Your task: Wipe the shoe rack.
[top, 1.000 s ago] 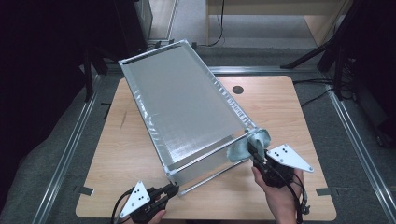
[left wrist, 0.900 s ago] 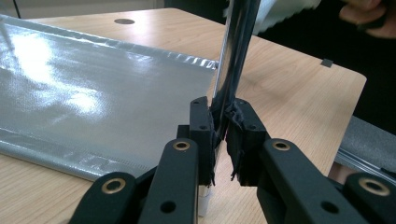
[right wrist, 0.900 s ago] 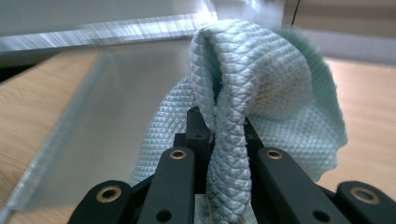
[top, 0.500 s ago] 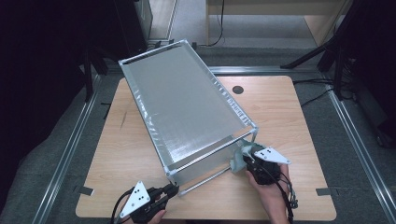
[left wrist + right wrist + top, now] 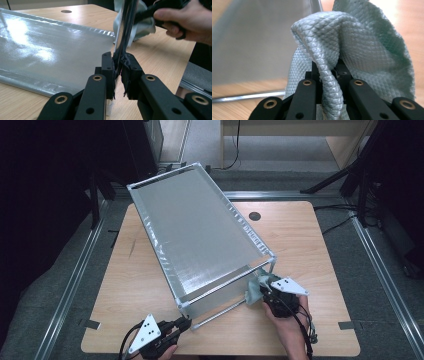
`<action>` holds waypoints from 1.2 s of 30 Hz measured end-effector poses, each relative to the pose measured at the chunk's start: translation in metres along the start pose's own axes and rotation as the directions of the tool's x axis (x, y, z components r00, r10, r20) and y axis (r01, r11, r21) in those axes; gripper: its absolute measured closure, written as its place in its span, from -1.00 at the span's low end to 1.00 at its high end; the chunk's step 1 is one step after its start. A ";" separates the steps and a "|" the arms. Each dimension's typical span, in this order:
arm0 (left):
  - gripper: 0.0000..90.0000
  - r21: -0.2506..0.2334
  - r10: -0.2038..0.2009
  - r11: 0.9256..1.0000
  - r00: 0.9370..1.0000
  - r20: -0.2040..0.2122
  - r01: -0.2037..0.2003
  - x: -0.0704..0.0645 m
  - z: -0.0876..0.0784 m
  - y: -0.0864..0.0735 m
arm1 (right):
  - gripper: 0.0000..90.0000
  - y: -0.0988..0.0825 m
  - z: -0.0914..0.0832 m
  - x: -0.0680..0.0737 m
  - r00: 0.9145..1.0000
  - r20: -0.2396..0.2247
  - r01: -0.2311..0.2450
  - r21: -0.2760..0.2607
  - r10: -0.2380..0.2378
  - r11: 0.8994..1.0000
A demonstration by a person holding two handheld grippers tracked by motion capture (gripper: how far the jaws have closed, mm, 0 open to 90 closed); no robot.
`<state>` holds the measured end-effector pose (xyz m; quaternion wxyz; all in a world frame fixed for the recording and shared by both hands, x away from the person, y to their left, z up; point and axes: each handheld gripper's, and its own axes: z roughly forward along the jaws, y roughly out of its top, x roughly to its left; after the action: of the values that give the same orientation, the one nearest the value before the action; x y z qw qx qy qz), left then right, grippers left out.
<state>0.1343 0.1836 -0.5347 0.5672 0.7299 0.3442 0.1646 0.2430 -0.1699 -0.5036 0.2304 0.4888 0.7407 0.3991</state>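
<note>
Right gripper view: right tongs [image 5: 329, 75] clamp quilted green cloth [image 5: 362, 50]; left tongs [image 5: 117, 71] pinch chrome rod [image 5: 126, 30].

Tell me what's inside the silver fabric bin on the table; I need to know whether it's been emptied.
The silver fabric bin shows only its own shiny lining through the open top. The floor near the front wall is hidden. A cloth in the right gripper sits outside, against its corner post.

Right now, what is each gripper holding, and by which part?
Left gripper clamps the rack's metal rod at its near corner. Right gripper pinches a fold of the green cloth.
</note>
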 end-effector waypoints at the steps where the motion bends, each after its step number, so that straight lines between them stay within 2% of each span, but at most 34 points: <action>1: 0.79 0.000 -0.001 1.000 1.000 0.000 0.001 0.000 0.000 0.000 | 0.81 0.004 -0.004 0.001 1.000 -0.001 0.001 -0.020 -0.001 1.000; 6: 0.79 -0.002 0.000 1.000 1.000 0.000 0.000 0.000 0.000 0.000 | 0.82 0.024 -0.030 0.005 1.000 0.001 0.003 -0.133 -0.002 0.991; 9: 0.79 -0.003 0.002 1.000 1.000 -0.002 -0.002 0.000 0.000 0.000 | 0.82 0.033 -0.045 0.009 1.000 -0.001 0.001 -0.203 -0.001 0.979; 11: 0.79 -0.003 0.001 1.000 1.000 -0.002 -0.001 0.000 0.000 0.000 | 0.82 0.034 -0.046 0.016 1.000 -0.023 -0.008 -0.221 0.003 0.975; 12: 0.79 -0.004 0.001 1.000 1.000 -0.002 -0.001 0.000 0.000 -0.001 | 0.82 0.034 -0.044 0.020 1.000 -0.029 -0.001 -0.216 -0.006 0.976; 14: 0.79 -0.003 0.001 1.000 1.000 -0.002 -0.001 0.000 0.000 -0.001 | 0.81 0.028 -0.031 0.030 0.998 -0.035 0.047 -0.186 -0.054 0.981; 17: 0.79 -0.001 -0.004 1.000 1.000 -0.002 0.004 0.000 0.001 0.000 | 0.81 0.012 0.006 0.039 0.992 -0.043 0.112 -0.089 -0.116 0.990; 19: 0.79 -0.001 -0.004 1.000 1.000 0.003 0.004 0.000 0.001 0.000 | 0.81 0.004 0.023 0.038 0.991 -0.040 0.129 -0.044 -0.131 0.991; 21: 0.79 -0.001 -0.005 1.000 1.000 0.003 0.005 -0.001 0.002 0.000 | 0.81 -0.006 0.042 0.039 0.988 -0.030 0.151 0.016 -0.150 0.988; 23: 0.79 -0.002 -0.004 1.000 1.000 0.007 0.004 -0.001 0.003 0.000 | 0.80 -0.016 0.055 0.042 0.984 -0.009 0.178 0.074 -0.178 0.981; 24: 0.79 -0.003 -0.003 1.000 1.000 0.010 0.003 0.000 0.004 0.000 | 0.80 -0.020 0.059 0.043 0.979 -0.005 0.202 0.099 -0.203 0.974; 26: 0.79 -0.005 -0.004 1.000 1.000 0.012 0.004 -0.002 0.006 0.000 | 0.81 -0.021 0.059 0.042 0.975 0.009 0.220 0.092 -0.222 0.971; 28: 0.79 -0.004 0.004 1.000 1.000 0.021 -0.003 -0.004 0.009 0.001 | 0.83 -0.021 0.055 0.036 0.975 0.037 0.216 0.116 -0.221 0.970; 31: 0.79 0.002 0.013 1.000 0.999 0.043 -0.013 -0.011 0.014 0.001 | 0.82 -0.025 0.048 0.025 0.978 0.046 0.198 0.119 -0.205 0.973; 33: 0.79 0.002 0.022 1.000 0.998 0.061 -0.023 -0.016 0.017 0.001 | 0.79 -0.026 0.039 0.017 0.978 0.055 0.192 0.139 -0.201 0.971; 34: 0.79 0.003 0.026 1.000 0.997 0.068 -0.026 -0.018 0.019 0.002 | 0.72 -0.026 0.036 0.015 0.979 0.055 0.185 0.142 -0.194 0.972; 36: 0.79 0.002 0.028 1.000 0.997 0.072 -0.028 -0.021 0.020 0.002 | 0.36 -0.023 0.020 0.013 0.983 0.064 0.163 0.103 -0.170 0.981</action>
<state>0.1329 0.1543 -0.5359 0.5759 0.7409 0.3135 0.1456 0.2402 -0.1555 -0.5331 0.2657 0.4500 0.7887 0.3239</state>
